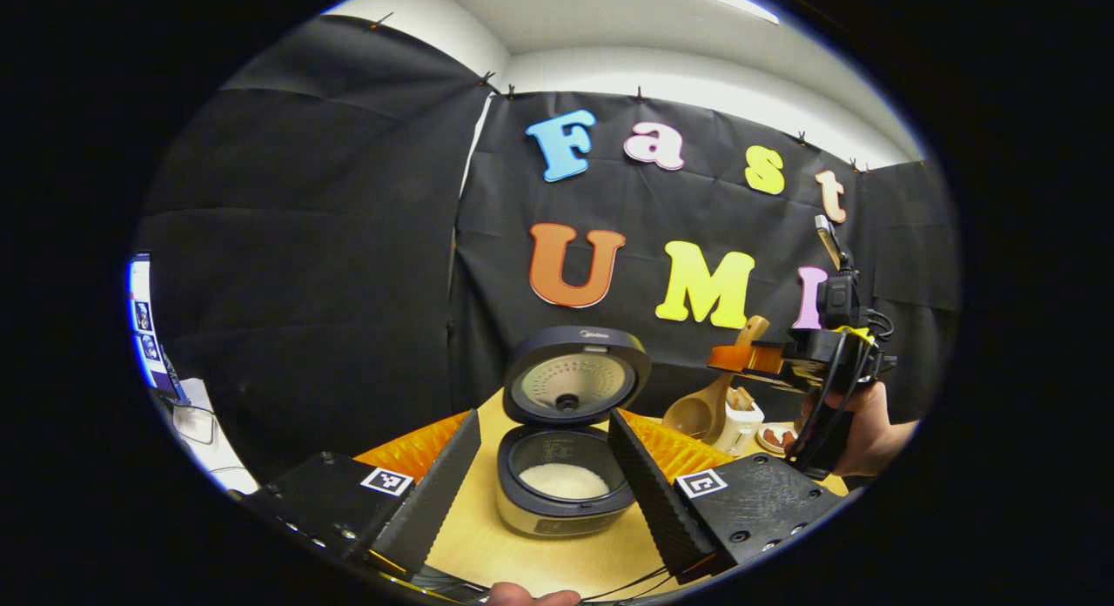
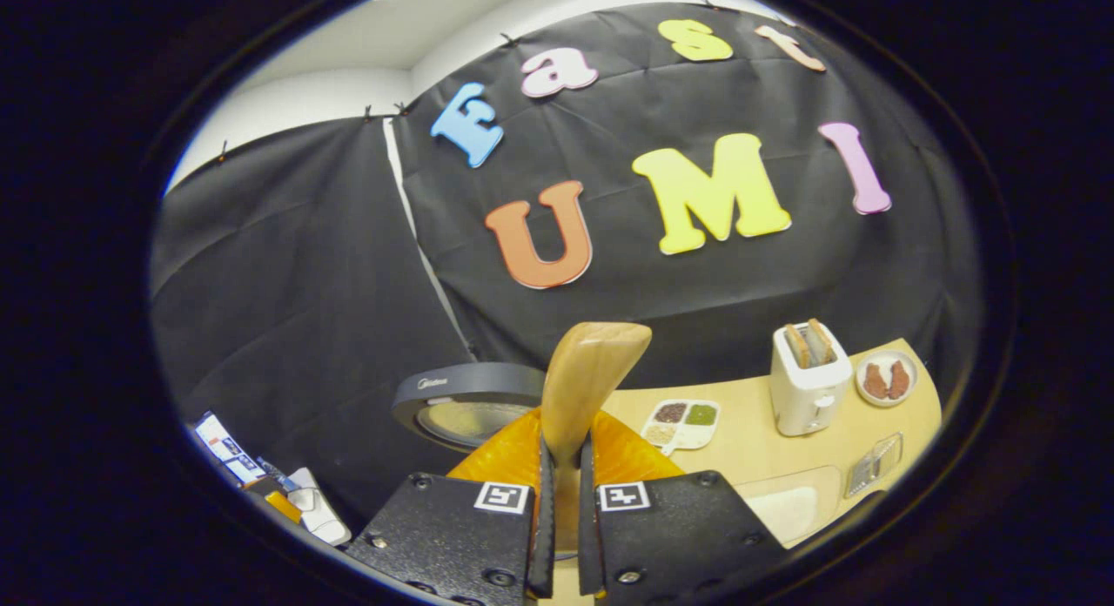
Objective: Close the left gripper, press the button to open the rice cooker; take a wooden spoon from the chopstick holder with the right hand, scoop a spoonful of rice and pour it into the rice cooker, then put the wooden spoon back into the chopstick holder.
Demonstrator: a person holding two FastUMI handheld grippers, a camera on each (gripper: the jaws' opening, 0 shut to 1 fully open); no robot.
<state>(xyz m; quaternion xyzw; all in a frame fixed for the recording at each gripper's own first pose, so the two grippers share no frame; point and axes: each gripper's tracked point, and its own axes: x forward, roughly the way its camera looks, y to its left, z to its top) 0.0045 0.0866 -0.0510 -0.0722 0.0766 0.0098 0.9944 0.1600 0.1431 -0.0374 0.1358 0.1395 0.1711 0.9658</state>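
The rice cooker (image 1: 557, 501) stands on the wooden table with its lid (image 1: 570, 380) raised, and white rice (image 1: 564, 481) lies in the pot. My left gripper (image 1: 544, 493) is open, its fingers spread on either side of the cooker without touching it. To the right of the cooker, my right gripper (image 1: 735, 360) is held by a hand (image 1: 866, 427) and is shut on the wooden spoon (image 1: 696, 410), whose bowl hangs low. In the right gripper view, the right gripper (image 2: 561, 454) clamps the spoon's handle (image 2: 592, 371), with the cooker lid (image 2: 466, 401) behind it.
A white toaster (image 2: 809, 380) with bread stands at the table's right, beside a small plate (image 2: 886, 378). A divided dish (image 2: 683, 421) of grains sits mid-table. A shallow container of rice (image 2: 783, 506) and a clear object (image 2: 875, 462) lie near the front edge.
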